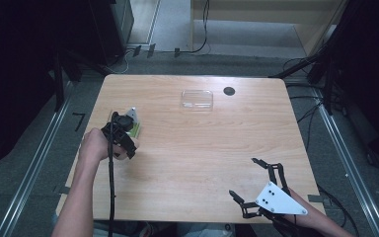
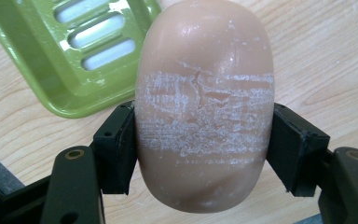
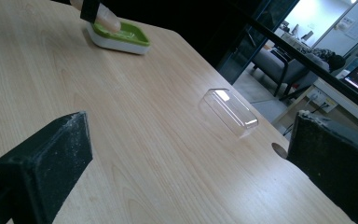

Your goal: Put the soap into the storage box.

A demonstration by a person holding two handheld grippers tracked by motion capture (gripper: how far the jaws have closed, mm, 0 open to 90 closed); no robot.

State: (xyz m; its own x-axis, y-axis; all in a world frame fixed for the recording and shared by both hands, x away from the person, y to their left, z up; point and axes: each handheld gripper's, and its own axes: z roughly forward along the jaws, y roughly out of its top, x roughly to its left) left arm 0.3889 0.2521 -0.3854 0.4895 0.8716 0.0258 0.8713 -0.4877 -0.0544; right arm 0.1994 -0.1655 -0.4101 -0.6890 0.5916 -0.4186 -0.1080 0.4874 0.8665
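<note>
Firmly pinched across its narrow waist, a tan bar of soap (image 2: 204,107) sits between the two black jaws of the left gripper (image 2: 204,149), its long axis running straight away from the hand and crosswise to the grip. Scuffed white streaks band the bar where the pads meet it. Just beyond and to one side lies a green slotted soap dish (image 2: 51,60), close to the bar's far end but not under it in the left gripper view; whether the soap touches it cannot be told. From the high view, the left gripper (image 1: 121,131) works at the table's (image 1: 187,163) left edge, right beside the dish. The right gripper (image 1: 254,185) rests well apart near the front right corner, jaws spread wide and empty. A clear plastic lid (image 1: 197,99) lies near the far edge, closer to neither hand, so the dish looks like the left hand's business.
</note>
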